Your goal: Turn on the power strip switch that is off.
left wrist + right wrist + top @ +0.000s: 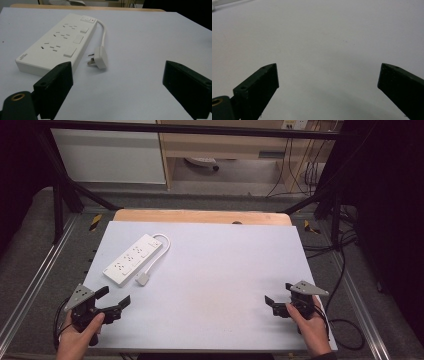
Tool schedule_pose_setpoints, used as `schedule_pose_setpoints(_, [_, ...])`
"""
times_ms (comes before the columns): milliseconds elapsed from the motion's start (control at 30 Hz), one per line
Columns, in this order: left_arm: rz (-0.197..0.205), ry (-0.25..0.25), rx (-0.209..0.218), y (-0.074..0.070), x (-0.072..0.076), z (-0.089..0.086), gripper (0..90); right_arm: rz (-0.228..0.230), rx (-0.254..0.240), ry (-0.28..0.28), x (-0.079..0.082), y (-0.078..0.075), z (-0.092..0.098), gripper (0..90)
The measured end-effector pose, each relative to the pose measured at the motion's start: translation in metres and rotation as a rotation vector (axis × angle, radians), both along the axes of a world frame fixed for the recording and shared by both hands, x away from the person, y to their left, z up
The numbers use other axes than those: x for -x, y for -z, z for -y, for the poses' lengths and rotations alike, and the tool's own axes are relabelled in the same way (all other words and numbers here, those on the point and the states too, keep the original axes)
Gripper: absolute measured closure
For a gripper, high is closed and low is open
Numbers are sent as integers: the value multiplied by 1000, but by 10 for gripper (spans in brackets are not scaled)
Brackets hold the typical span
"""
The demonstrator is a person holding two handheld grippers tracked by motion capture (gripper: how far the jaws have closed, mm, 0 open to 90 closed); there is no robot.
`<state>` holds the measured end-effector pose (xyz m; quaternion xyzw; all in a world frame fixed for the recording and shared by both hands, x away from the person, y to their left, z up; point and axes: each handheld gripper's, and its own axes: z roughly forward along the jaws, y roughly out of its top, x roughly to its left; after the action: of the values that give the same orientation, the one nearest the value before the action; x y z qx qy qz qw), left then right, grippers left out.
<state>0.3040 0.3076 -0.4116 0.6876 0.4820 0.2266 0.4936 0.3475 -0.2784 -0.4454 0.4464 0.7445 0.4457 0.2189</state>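
Dim, soft-focus frames; dark surroundings, faint shadows below the jaws.

R gripper (328, 82) fingers (259, 87) spread wide apart, nothing btwn them, over bare white table (324, 37).

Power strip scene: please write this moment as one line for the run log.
power strip: far left on table, plug loose beside it | left gripper: open, empty | right gripper: open, empty, near right
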Motion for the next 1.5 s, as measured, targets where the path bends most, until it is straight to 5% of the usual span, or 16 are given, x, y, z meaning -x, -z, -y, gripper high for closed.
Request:
schedule_pose_setpoints(467, [33,11,34,-9,0,5,100,-2,12,16,-1,0,-2,38])
schedule_pose_setpoints(1000, [69,21,46,-41,-23,7,83,-6,6,20,-1,0,-2,41])
schedule_pose_setpoints(1500, [89,30,-12,-66,-46,6,84,-23,-3,8,-2,0,-4,31])
